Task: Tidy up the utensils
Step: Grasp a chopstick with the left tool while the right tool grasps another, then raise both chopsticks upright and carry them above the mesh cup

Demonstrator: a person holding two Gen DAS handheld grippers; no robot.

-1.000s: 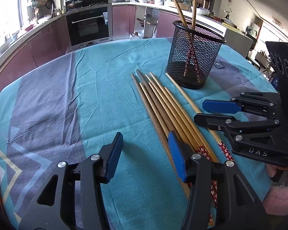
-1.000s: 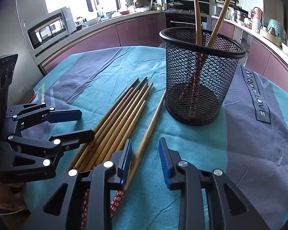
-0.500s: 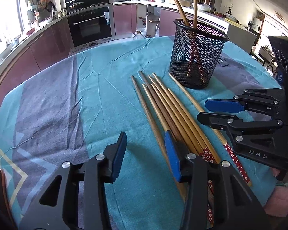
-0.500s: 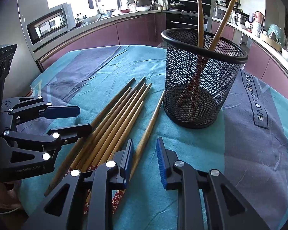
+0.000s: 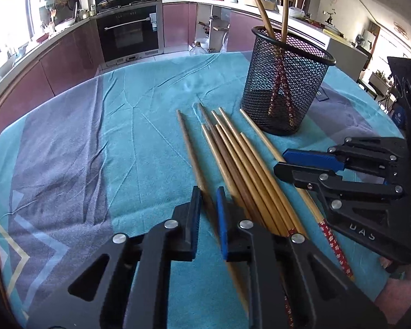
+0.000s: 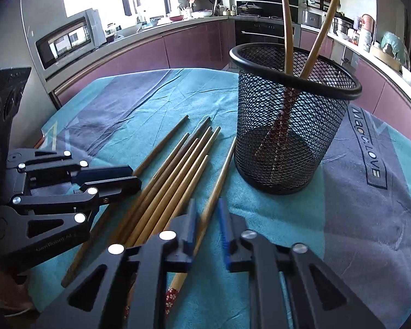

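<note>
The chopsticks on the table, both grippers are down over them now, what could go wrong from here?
1. The left gripper straddles the leftmost chopstick, but its neighbours lie close; closing may catch or scatter them.
2. The right gripper straddles the rightmost chopstick near its patterned end, so once lifted it could tip and swing.
3. The mesh holder already holds two crossed chopsticks; a new one could snag on them or nudge the holder.

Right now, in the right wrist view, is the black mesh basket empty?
No, two chopsticks stand inside the mesh basket, leaning apart above its rim.
</note>
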